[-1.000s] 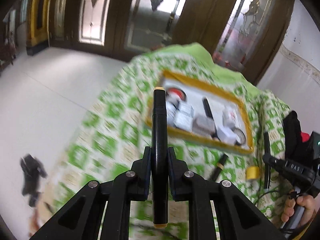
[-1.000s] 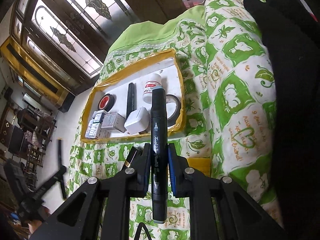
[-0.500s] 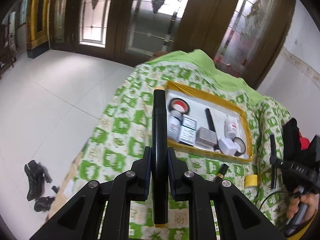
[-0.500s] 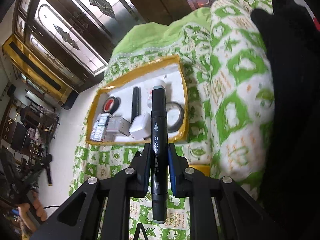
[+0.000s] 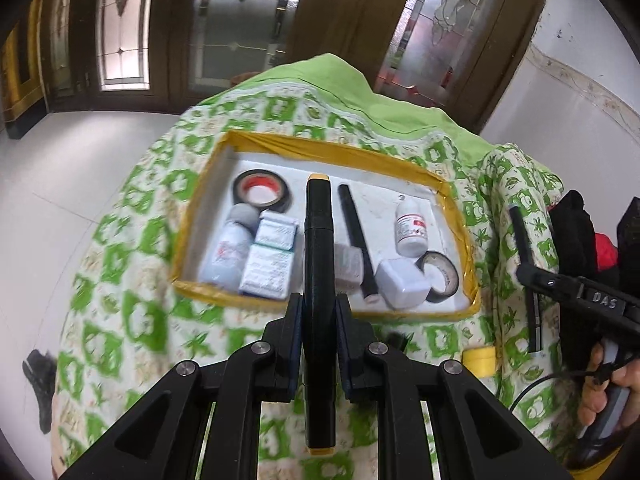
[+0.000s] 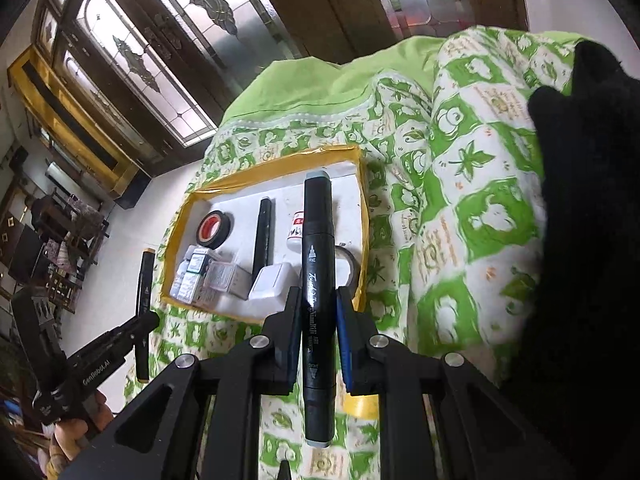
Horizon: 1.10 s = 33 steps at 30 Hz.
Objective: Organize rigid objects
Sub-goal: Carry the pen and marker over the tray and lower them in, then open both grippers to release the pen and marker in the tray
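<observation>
Two black markers were in play, one clenched in each claw, and both hung above the near rim of the yellow-edged tray [image 5: 456, 216] that sat on the green-and-white patterned cloth [image 5: 132, 312]. The left gripper [image 5: 318, 312] was clamped on the yellow-capped marker [image 5: 318, 264], which ran lengthwise between the pads, its far yellow cap reaching out over the tray's middle and its near end sticking back behind the fingers. The right gripper [image 6: 318, 316] gripped the grey-capped marker [image 6: 317, 280] the same way, the printed barrel pinched between the pads and its far cap lying over the tray's right half. Inside the tray, from the left wrist view, a black tape roll with a red core [image 5: 261, 192] lay at the far left, a white bottle [image 5: 230, 248] and small white boxes [image 5: 270, 260] just before it, a black pen [image 5: 358, 240] near the middle, a small dropper bottle [image 5: 410, 232] to the right, and a white cube-shaped plug [image 5: 400, 288] touching a second tape roll [image 5: 442, 276] at the near right corner. Outside the tray, near its right corner, a yellow cap-like piece [image 5: 478, 360] rested on the cloth. A dark garment [image 6: 588, 200] lay well to the tray's right.
</observation>
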Tool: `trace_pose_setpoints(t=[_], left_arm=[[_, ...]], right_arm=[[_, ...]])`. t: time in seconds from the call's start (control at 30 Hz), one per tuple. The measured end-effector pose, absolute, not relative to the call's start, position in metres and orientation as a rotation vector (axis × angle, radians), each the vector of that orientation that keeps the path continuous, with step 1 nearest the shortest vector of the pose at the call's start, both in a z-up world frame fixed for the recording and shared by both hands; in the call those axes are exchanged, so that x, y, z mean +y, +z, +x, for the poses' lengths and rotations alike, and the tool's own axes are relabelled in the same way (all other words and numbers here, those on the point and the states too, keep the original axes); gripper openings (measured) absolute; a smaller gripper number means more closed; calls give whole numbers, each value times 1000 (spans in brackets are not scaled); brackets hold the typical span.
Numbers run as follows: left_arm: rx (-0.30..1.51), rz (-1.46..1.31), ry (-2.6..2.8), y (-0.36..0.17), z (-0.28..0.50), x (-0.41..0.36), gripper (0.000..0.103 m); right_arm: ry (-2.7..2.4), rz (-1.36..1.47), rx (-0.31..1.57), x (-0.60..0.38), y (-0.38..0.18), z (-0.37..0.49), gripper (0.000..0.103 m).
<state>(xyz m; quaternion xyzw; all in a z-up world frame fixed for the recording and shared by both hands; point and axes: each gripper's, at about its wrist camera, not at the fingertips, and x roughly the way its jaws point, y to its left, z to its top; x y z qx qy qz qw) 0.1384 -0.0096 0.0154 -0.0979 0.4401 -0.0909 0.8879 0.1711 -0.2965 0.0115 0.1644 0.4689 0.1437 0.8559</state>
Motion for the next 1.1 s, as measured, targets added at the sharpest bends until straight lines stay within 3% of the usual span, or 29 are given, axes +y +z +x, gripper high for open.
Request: trace_pose_setpoints(t=[0.73,1.1], left_arm=[[1071,-204,-186,-17,270,-30,15],[1094,-186,-159,-30,284,-33,14]], right_arm=[[288,322,1102,-262,-32,260,16],[274,334,1123,-254,-46,286,16]])
